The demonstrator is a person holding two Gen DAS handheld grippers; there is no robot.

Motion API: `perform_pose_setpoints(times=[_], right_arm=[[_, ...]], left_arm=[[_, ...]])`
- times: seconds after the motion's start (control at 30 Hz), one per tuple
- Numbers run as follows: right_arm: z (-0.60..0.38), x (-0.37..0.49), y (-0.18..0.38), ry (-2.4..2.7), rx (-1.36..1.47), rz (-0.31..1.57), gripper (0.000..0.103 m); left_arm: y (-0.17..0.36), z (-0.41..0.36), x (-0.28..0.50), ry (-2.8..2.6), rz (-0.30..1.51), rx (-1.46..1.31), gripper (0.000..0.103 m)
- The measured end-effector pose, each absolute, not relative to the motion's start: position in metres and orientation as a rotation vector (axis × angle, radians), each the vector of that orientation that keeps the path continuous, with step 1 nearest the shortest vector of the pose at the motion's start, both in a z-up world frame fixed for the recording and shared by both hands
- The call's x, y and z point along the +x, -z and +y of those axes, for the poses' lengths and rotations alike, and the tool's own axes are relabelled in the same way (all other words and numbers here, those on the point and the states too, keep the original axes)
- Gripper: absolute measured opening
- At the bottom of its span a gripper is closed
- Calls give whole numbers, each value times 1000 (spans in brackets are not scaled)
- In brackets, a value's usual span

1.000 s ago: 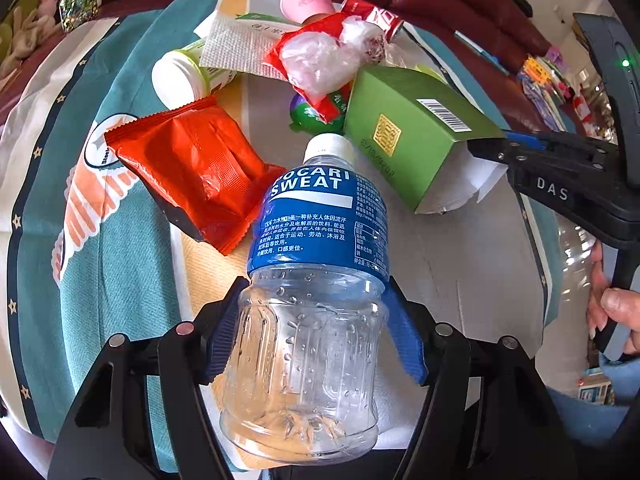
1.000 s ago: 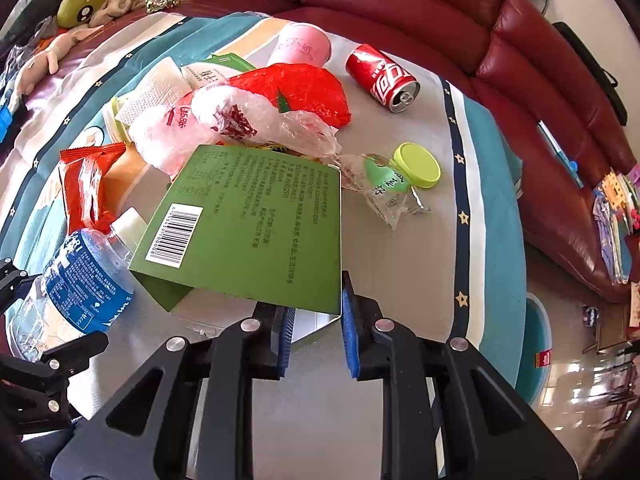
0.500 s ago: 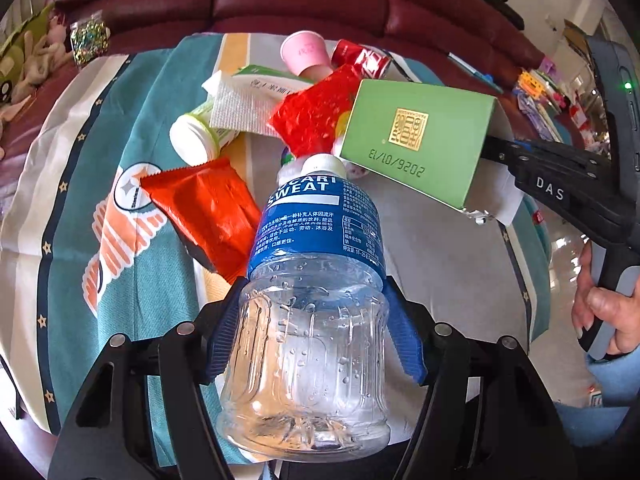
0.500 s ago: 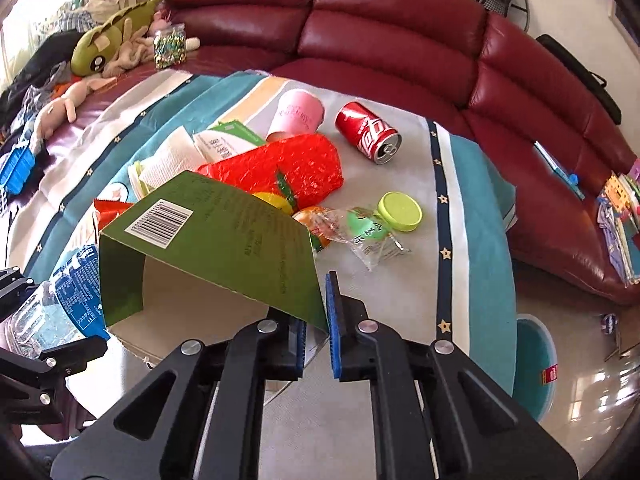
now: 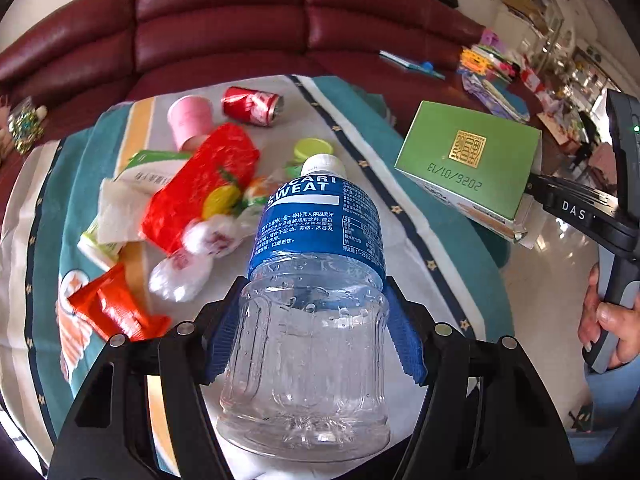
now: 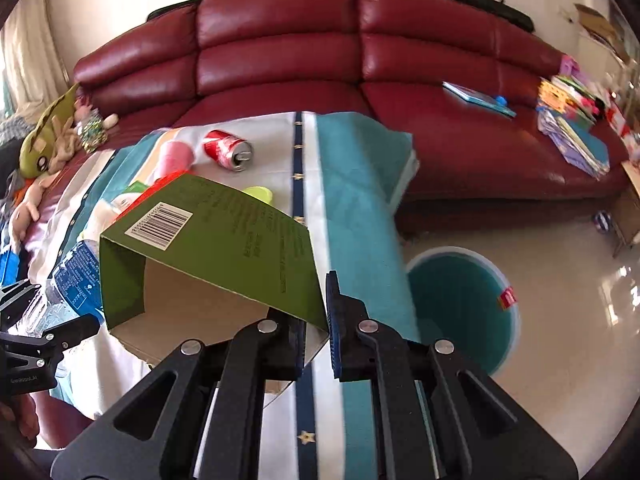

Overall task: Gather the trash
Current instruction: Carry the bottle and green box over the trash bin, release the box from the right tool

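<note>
My left gripper (image 5: 316, 332) is shut on a clear plastic bottle (image 5: 312, 320) with a blue label and white cap, lifted above the table. My right gripper (image 6: 320, 312) is shut on one wall of an open green carton (image 6: 224, 236), held up over the table's right edge. That green carton (image 5: 468, 156) and the right gripper's body (image 5: 580, 212) show at the right of the left wrist view. The bottle (image 6: 76, 276) shows at the left of the right wrist view. A teal round bin (image 6: 460, 296) stands on the floor below the right gripper.
On the table cloth (image 5: 420, 216) lie a red can (image 5: 252, 106), a pink cup (image 5: 190, 120), a red fruit bag (image 5: 200, 188), an orange wrapper (image 5: 116, 308), a green lid (image 5: 314, 148) and crumpled plastic. A red sofa (image 6: 320, 64) runs behind. A hand (image 5: 608, 320) holds the right gripper's handle.
Both grippers have risen and swung right with the bottle and the carton. The right jaws closed on the carton's wall. The bin has come into the right wrist view.
</note>
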State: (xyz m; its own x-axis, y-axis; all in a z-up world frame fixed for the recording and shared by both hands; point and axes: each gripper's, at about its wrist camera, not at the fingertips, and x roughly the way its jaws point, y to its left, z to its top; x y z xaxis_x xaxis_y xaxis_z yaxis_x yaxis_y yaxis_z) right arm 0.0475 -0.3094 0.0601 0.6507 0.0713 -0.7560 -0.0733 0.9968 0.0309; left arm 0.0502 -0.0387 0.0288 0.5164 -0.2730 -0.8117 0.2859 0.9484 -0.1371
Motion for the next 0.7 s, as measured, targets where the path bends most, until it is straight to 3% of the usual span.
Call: perform_pose_setpoints(times=[0.37, 0.7], right_arm=[[-485, 35, -24, 226, 235, 931, 9], [-541, 60, 40, 236, 349, 1101, 13]], left_arm=[[-14, -210, 102, 579, 1009, 215, 67], [16, -285, 138, 645, 1070, 289, 67]])
